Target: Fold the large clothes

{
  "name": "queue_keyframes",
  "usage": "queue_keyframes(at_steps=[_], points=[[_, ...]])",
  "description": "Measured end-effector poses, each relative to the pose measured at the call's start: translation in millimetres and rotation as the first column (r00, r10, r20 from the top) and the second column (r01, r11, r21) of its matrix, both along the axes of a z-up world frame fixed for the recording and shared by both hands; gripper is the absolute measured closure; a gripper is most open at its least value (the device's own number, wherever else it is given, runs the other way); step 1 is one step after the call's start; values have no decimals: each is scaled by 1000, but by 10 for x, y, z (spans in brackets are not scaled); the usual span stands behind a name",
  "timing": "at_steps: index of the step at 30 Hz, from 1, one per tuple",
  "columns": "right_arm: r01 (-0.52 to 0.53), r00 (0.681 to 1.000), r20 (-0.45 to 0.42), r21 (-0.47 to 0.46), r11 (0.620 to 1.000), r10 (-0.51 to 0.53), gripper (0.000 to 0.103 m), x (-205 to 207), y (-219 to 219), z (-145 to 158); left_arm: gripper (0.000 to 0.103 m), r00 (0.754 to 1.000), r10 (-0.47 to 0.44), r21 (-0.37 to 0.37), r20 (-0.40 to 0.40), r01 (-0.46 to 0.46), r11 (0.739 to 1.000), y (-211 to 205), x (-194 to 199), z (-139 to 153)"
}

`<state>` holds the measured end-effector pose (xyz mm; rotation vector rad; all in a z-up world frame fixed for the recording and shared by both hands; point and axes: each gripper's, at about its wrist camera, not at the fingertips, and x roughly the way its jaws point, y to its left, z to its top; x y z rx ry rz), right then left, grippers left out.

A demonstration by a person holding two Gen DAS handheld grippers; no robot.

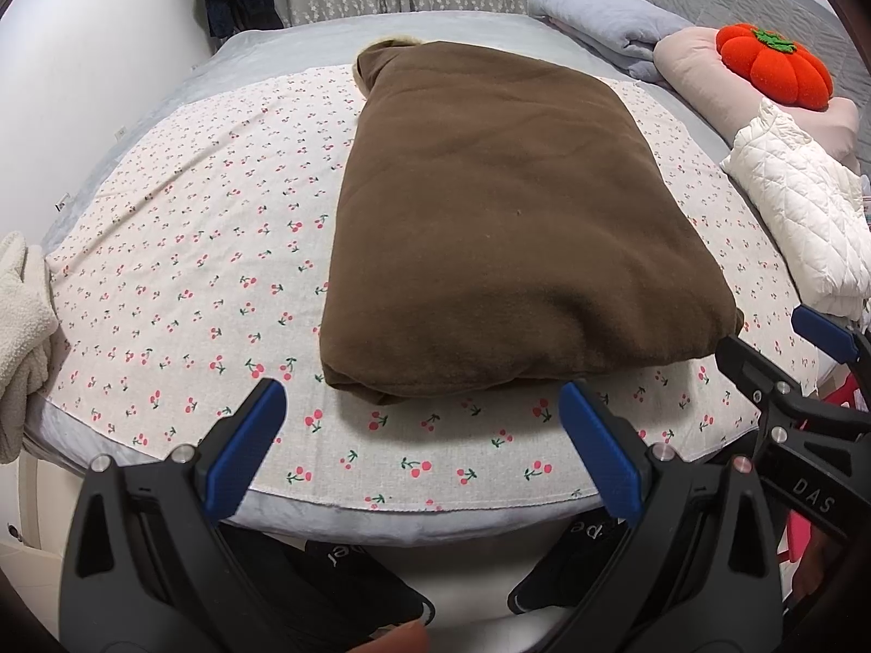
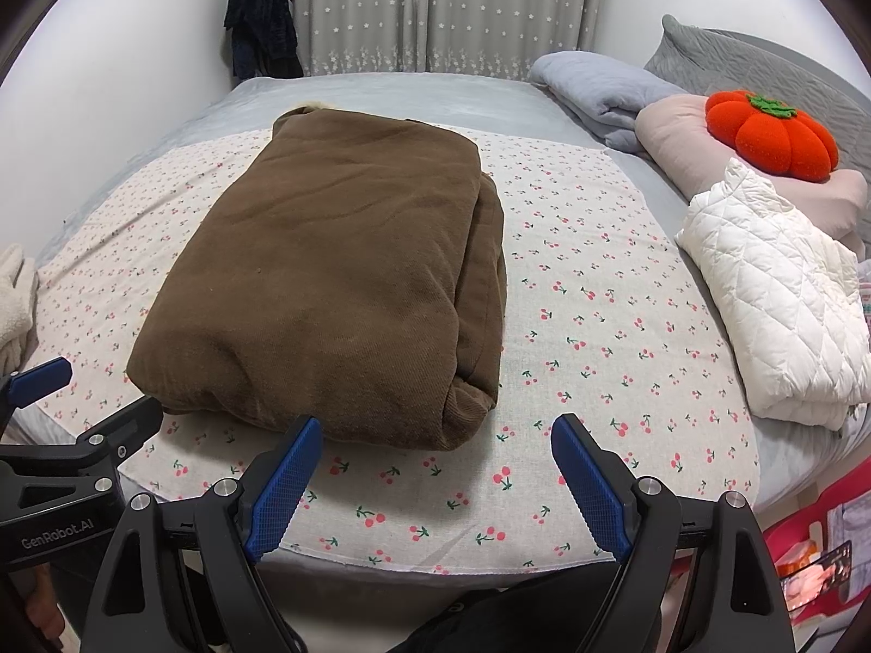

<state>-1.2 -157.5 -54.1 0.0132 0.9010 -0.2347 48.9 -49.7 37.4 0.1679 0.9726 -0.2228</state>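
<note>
We see the folded brown garment (image 1: pixel 506 217) lying mid-frame on the cherry-print cloth (image 1: pixel 179 272) over the bed. Our left gripper (image 1: pixel 422 413) and right gripper (image 2: pixel 433 449) gape at the lower edge, grasping nothing, just short of it.

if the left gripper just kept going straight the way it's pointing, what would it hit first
Most likely the near edge of the folded brown garment, which lies straight ahead of the open left gripper. Only a bare strip of cherry-print cloth shows between them; depth is hard to judge, so it might meet that cloth first.
</note>
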Motion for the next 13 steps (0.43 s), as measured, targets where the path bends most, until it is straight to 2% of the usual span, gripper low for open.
queue_keyframes(at_steps=[13], points=[[-22, 1000, -2, 9, 1000, 22, 15, 43, 9, -14, 3, 1000, 6, -19, -22, -7, 1000, 38, 48, -51]])
